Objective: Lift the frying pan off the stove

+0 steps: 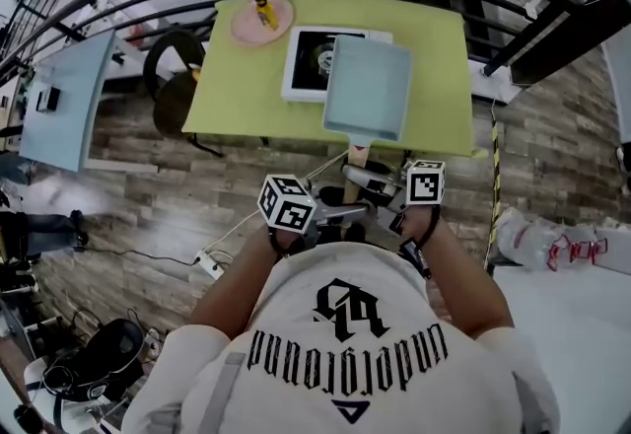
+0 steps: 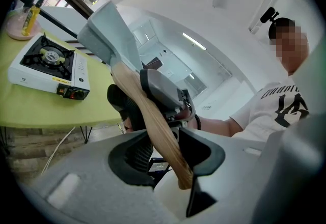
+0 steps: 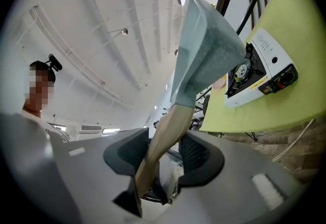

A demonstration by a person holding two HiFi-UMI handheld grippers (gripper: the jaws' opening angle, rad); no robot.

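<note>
A square grey-blue frying pan (image 1: 368, 87) with a wooden handle (image 1: 359, 154) hangs in the air over the front of the yellow-green table (image 1: 237, 97). It overlaps the right side of the white single-burner stove (image 1: 311, 62) and is clear of the burner. My left gripper (image 2: 168, 154) is shut on the handle (image 2: 153, 121) near its end. My right gripper (image 3: 158, 159) is shut on the same handle (image 3: 163, 136) from the other side. In the right gripper view the pan (image 3: 204, 50) tilts up beside the stove (image 3: 260, 73).
A pink plate (image 1: 262, 20) with a yellow bottle sits at the table's far left. A black chair (image 1: 175, 77) stands left of the table, a dark railing curves behind it. A power strip (image 1: 207, 266) and cables lie on the wooden floor.
</note>
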